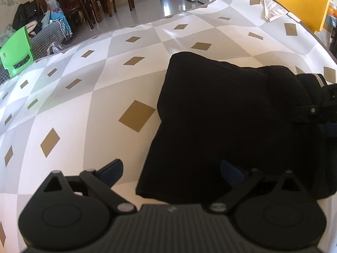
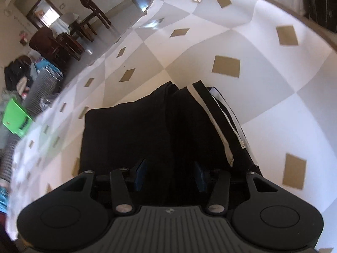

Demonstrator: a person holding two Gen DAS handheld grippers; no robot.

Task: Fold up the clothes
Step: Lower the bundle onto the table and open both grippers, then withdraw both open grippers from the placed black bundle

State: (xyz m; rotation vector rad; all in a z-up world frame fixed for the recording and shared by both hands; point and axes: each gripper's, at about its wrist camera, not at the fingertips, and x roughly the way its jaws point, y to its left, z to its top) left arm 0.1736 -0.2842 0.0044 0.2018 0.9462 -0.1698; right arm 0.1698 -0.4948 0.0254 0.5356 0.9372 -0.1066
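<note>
The black cloth garment (image 1: 221,116) with a white side stripe lay in a compact, layered rectangle on the bench (image 1: 84,109), looking soft, limp and light, so it seemed best gripped at a corner or along a doubled edge. Both the left tongs (image 1: 170,170) and right tongs (image 2: 170,172) stood wide, holding nothing, low at its near edge. The bench wore a glossy diamond-checked grey, white and tan cover in a sunlit dining room with dark wooden chairs (image 1: 69,2).

a home: dining chairs (image 1: 69,2), tiled floor (image 1: 151,6), checkered tablecloth (image 1: 101,80).
</note>
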